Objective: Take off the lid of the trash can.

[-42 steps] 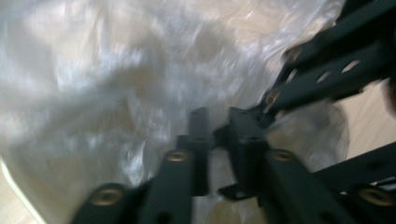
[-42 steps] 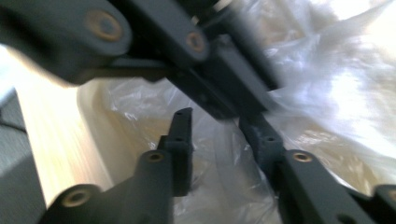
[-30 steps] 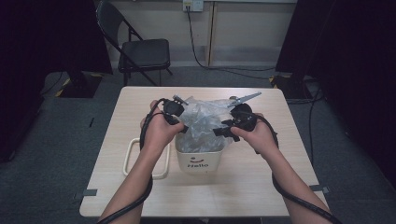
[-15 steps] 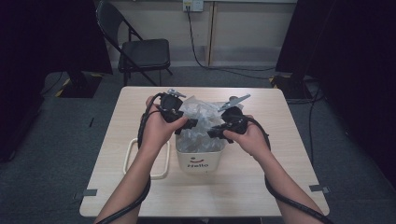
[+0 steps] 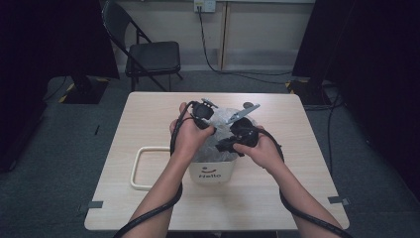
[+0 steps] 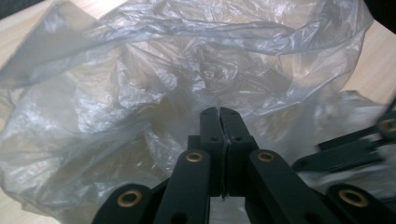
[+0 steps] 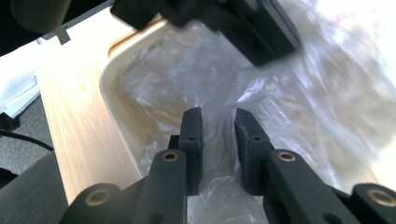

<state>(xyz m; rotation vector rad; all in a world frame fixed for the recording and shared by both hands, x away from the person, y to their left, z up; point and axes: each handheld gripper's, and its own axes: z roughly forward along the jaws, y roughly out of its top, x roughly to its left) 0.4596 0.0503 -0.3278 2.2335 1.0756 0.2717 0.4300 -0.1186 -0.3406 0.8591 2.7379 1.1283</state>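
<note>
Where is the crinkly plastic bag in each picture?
High view: bag in the middle, between both hands, in the white bin.
Left gripper view: bag spreads above the jaws.
Right gripper view: bag centre and right, inside the bin.
Shared landmark: the table.

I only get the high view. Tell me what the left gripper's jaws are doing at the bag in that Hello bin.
Observer: The left gripper is shut, tips together against the clear plastic bag. I cannot tell if any film is pinched.
Operator: Now give me the right one.
Observer: The right gripper has just been closing. Its jaws stand apart with a fold of the bag between them, and I see no clear squeeze.
Operator: Check the bin's edge on that side.
Observer: The bin has a bare rim there. The bag sits inside the wall and is not folded over it.
</note>
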